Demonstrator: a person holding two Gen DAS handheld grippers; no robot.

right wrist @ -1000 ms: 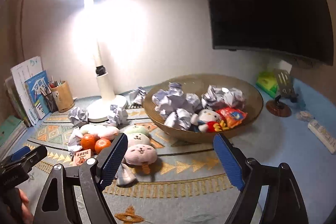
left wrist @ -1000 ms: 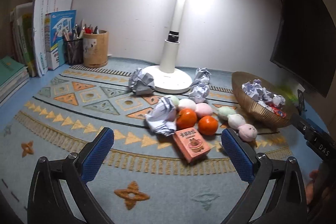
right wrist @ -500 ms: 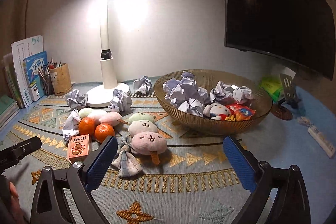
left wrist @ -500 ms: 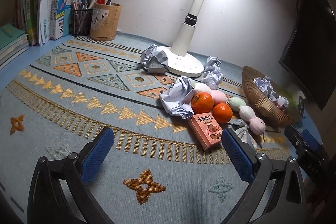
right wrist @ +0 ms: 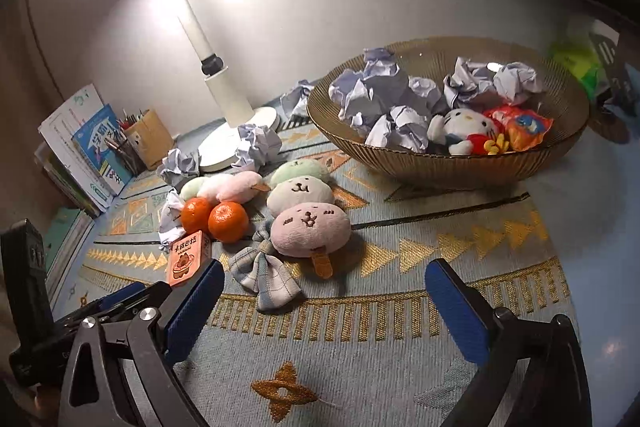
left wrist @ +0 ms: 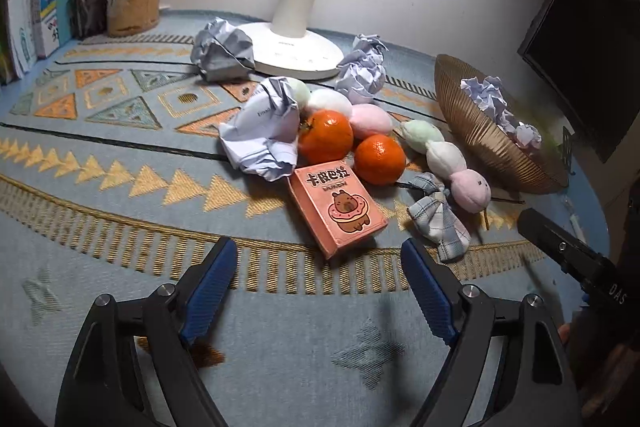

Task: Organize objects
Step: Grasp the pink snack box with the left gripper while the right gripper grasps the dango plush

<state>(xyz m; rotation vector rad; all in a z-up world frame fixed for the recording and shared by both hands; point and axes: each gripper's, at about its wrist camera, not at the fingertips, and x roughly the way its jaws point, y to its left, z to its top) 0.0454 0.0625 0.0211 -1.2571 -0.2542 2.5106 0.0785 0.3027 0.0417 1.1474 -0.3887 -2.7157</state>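
While both tools hang over the woven blue rug with orange and gold triangles (left wrist: 120, 131), I see my left gripper (left wrist: 316, 287) with its ribbed blue pads spread but closing, nothing between them. Just ahead of it lies the flat salmon-pink cardboard box printed with a cartoon capybara (left wrist: 338, 209), one corner toward me. Beyond the box sit two glossy round oranges (left wrist: 325, 135), touching each other, with a crumpled ball of white paper (left wrist: 262, 131) pressed against their left side. To the right lies a soft plush skewer of green, white and pink dumplings (left wrist: 444, 157) with a checked grey fabric bow (left wrist: 438, 219) at its near end.

My right gripper (right wrist: 320, 303) is also spread, closing slightly, holding nothing. The bow (right wrist: 264, 275) lies just ahead between its pads' lines, the pink plush head (right wrist: 308, 231) touching it. Farther ahead to the right stands the ribbed amber glass bowl (right wrist: 452, 163), filled with paper wads, a white plush cat (right wrist: 460, 129) and what looks like a shiny red snack packet (right wrist: 520, 125); the blur leaves me unsure. A smooth white lamp base (left wrist: 296, 53) stands behind the pile.

Compared with a second ago, both views sit lower and closer to the pile, the box now looms larger, and the left pads stand noticeably nearer together.
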